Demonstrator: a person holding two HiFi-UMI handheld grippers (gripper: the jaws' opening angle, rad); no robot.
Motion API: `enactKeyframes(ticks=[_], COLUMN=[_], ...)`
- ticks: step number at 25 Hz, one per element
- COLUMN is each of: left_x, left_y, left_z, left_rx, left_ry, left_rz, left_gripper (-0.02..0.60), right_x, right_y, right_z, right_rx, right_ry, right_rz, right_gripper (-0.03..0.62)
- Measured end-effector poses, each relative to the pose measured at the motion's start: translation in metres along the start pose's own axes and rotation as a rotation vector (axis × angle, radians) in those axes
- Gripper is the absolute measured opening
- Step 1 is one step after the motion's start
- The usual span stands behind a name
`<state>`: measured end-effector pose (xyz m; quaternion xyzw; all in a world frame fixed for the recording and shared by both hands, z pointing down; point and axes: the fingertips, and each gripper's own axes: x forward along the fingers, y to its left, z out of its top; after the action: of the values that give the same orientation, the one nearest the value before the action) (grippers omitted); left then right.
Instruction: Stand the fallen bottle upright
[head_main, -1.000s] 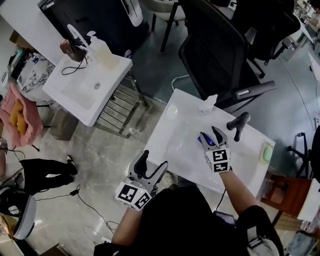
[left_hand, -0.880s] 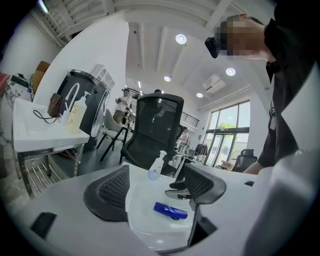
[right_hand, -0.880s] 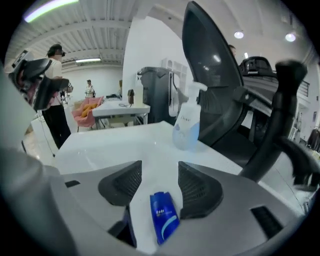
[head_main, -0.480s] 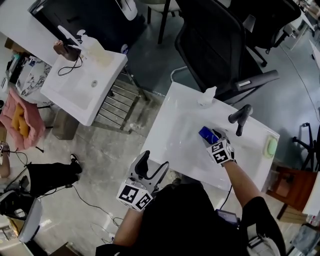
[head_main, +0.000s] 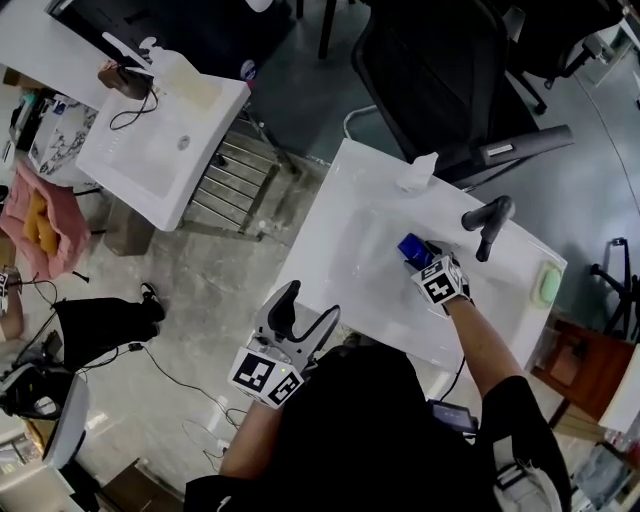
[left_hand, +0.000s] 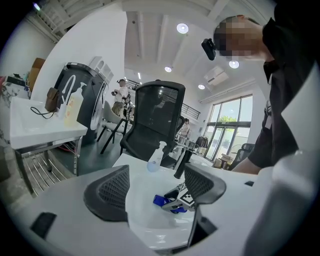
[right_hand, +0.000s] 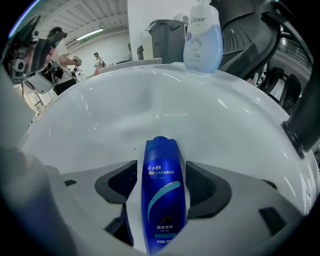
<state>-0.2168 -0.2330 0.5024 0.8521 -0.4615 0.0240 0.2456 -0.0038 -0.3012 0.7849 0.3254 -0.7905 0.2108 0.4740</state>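
The bottle (right_hand: 162, 200) sits in the sink (head_main: 360, 260) between the jaws of the right hand-held gripper (right_hand: 160, 172), which have just been opening and stand wide. The left hand-held gripper (left_hand: 155, 187) hangs open and empty near the sink's edge.

White rectangular ceramic sink (head_main: 330, 270) noted, with a black lever faucet (head_main: 488, 222) mounted at its rim. Clear plastic pump bottle (head_main: 417, 175) is stood upright on a far corner. Pale green oval soap (head_main: 546, 285) is laid on the right ledge. Black mesh office chair (head_main: 430, 70) is parked behind.
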Motion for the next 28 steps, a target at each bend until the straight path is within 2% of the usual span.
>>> enactKeyframes(ticks=[7,12,17,19,25,28], left_x=[0.012,0.013,0.011,0.010,0.010,0.008], left_y=[-0.001,-0.005,-0.003,-0.002,-0.002,0.000], left_z=[0.005,-0.003,-0.004,-0.005,-0.006,-0.004], left_rx=[0.005,-0.016,-0.020,-0.025,-0.034,-0.035], left_ry=[-0.003,0.007,0.012,0.012,0.011,0.005], left_rz=[0.003,0.013,0.023,0.028,0.030,0.033], left_gripper=[0.350,0.350,0.350,0.350,0.350,0.350], right_x=[0.005,0.007,0.018,0.019,0.014,0.001], right_y=[0.001,0.005,0.006,0.004,0.012,0.016], right_z=[0.006,-0.007,-0.014,-0.015,-0.015,-0.007], right_rx=[-0.031,-0.109,-0.015,-0.017,0.006,0.037], right_ry=[0.003,0.058,0.132,0.137,0.092,0.007], right_rz=[0.020,0.037,0.096,0.097,0.093,0.069], right_gripper=[0.296,0.298,0.301,0.299,0.291,0.291])
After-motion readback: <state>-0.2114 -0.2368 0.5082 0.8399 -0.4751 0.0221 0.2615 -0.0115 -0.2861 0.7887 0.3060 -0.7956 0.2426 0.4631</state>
